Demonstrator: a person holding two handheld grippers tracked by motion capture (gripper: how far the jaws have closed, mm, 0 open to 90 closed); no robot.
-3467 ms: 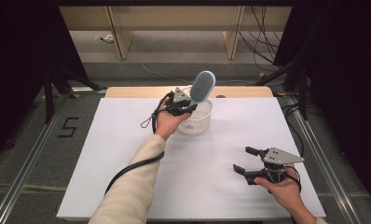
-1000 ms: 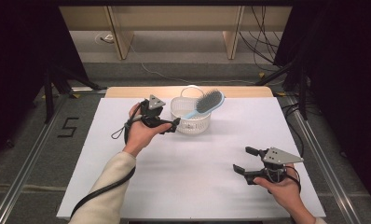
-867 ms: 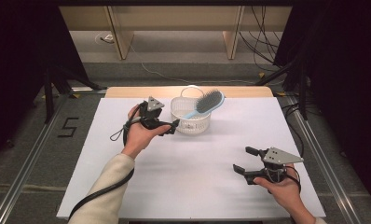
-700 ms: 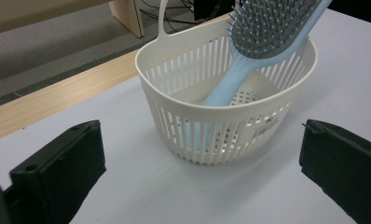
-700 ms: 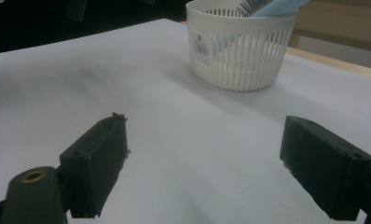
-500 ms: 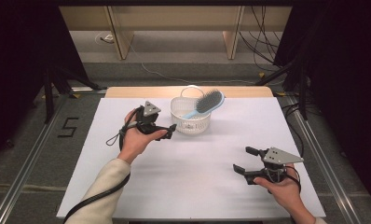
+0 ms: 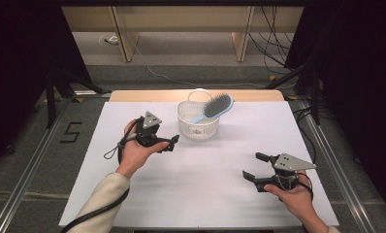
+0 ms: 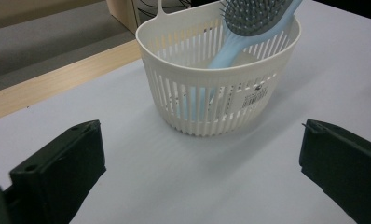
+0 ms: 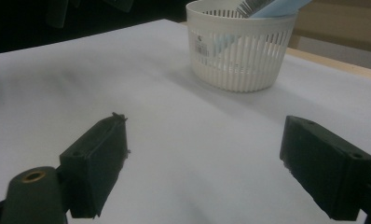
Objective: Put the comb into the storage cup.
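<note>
Left gripper (image 7: 170, 141) withdrawn from basket (image 7: 198, 127), jaws apart.

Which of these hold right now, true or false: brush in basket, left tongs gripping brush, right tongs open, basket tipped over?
1. The brush sits in the basket, handle down. True.
2. The left tongs grip the brush. False: they are open, off the basket and holding nothing.
3. The right tongs are open. True.
4. The basket is tipped over. False: it stands upright on the white table.
5. The brush head lies flat on the table. False: it leans on the basket rim, above the table.
</note>
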